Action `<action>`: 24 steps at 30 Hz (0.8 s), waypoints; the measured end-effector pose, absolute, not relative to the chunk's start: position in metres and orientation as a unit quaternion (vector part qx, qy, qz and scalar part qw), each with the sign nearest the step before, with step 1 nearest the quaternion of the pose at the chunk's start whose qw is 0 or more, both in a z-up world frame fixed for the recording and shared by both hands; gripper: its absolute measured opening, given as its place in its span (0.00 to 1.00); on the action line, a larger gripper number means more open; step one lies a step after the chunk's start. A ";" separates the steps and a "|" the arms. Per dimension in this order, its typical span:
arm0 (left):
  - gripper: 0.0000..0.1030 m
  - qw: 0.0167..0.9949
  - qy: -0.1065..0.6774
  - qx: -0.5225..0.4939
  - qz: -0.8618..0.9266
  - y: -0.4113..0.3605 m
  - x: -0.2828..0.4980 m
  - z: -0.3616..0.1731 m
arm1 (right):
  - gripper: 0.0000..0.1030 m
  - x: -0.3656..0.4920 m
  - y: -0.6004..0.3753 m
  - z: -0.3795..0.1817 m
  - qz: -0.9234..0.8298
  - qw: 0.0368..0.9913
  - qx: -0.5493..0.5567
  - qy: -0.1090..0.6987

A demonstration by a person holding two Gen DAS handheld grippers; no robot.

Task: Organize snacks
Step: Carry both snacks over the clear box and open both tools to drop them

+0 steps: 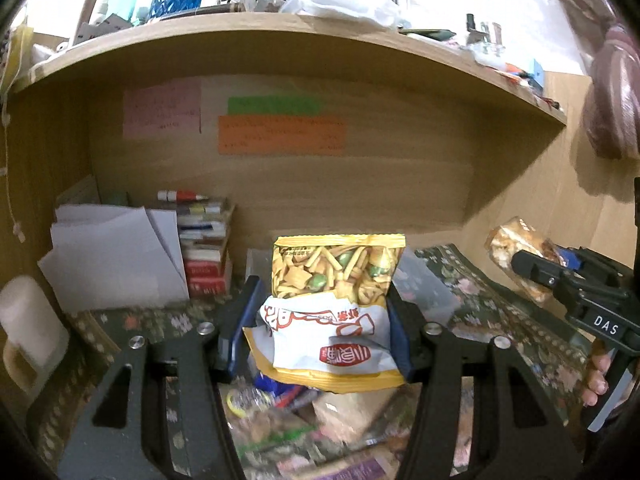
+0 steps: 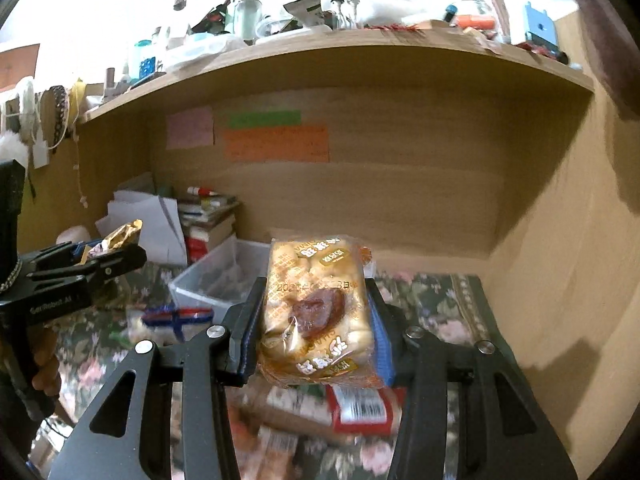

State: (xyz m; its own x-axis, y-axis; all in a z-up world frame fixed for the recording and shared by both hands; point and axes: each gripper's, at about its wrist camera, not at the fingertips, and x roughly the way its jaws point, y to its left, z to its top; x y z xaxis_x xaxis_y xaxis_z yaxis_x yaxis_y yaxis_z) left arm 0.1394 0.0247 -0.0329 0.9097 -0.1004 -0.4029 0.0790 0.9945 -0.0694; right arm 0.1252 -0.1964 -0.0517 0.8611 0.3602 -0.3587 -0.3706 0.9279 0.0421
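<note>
My left gripper point(image 1: 320, 304) is shut on a yellow and white bag of mixed crackers and green peas point(image 1: 332, 308), held upright above the desk. My right gripper point(image 2: 316, 312) is shut on a clear packet of small bread rolls point(image 2: 316, 308). In the left wrist view the right gripper point(image 1: 532, 268) shows at the right edge with the bread packet point(image 1: 512, 248). In the right wrist view the left gripper point(image 2: 116, 260) shows at the left with its bag point(image 2: 120, 236). Loose snack packets point(image 1: 280, 420) lie on the floral cloth below, also in the right wrist view point(image 2: 352, 404).
A clear plastic bin point(image 2: 216, 276) stands on the floral cloth point(image 2: 440, 304) ahead. A stack of books point(image 1: 204, 248) and white papers point(image 1: 112, 256) sit back left. A white mug point(image 1: 28, 328) stands at far left. A cluttered wooden shelf point(image 1: 280, 28) hangs overhead.
</note>
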 end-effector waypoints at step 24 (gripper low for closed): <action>0.55 0.934 0.356 0.000 -0.038 0.025 0.276 -0.071 | 0.41 0.254 -0.158 -0.092 0.214 0.917 -0.032 0.334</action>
State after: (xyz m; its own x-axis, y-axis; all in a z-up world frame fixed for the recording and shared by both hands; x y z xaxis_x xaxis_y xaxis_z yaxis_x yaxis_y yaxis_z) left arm 0.2761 0.0252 -0.0713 0.7430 -0.0706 -0.6656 0.0711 0.9971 -0.0264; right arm 0.2544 -0.1580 -0.0923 0.6855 0.3711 -0.6264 -0.4142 0.9063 0.0836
